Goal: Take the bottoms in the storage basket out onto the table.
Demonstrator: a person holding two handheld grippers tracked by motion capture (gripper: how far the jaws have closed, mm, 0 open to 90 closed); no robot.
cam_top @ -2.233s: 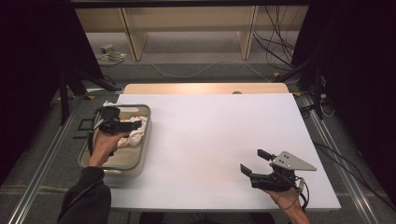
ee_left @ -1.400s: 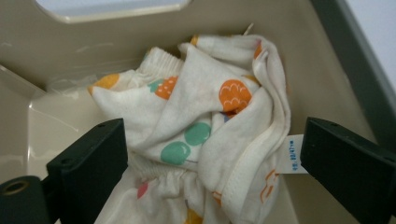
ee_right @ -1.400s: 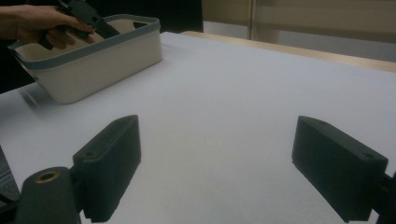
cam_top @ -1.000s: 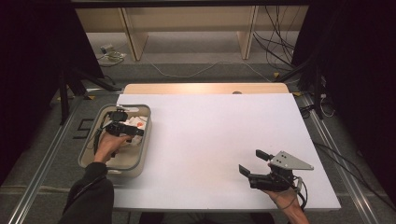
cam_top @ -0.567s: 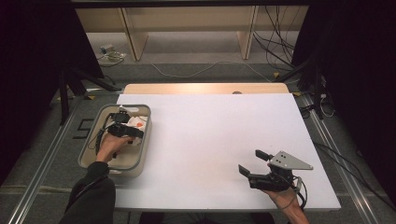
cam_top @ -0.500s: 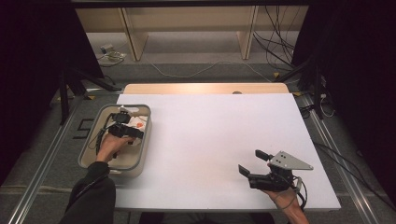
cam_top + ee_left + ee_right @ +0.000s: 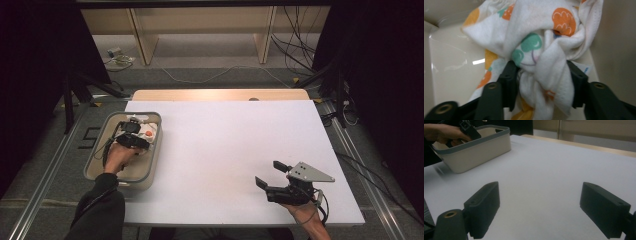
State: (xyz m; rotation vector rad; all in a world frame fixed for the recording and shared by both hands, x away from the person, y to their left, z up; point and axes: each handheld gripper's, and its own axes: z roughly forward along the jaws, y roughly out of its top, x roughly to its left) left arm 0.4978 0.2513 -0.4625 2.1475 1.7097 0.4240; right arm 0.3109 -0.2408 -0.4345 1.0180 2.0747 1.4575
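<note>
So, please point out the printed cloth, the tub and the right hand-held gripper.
printed cloth (image 7: 541, 57), left gripper view, bunched middle
tub (image 7: 156, 150), high view, right wall
right hand-held gripper (image 7: 540, 210), right gripper view, between the open jaws

White desk (image 7: 225, 150) with a wooden strip (image 7: 220, 94) along the far edge, cables (image 7: 300, 45) on the floor (image 7: 200, 75), shelf legs (image 7: 140, 40) behind.

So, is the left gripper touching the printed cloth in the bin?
Touching. The left gripper view shows the left gripper with both jaws, just closing, pressed into the bunched printed cloth.
</note>
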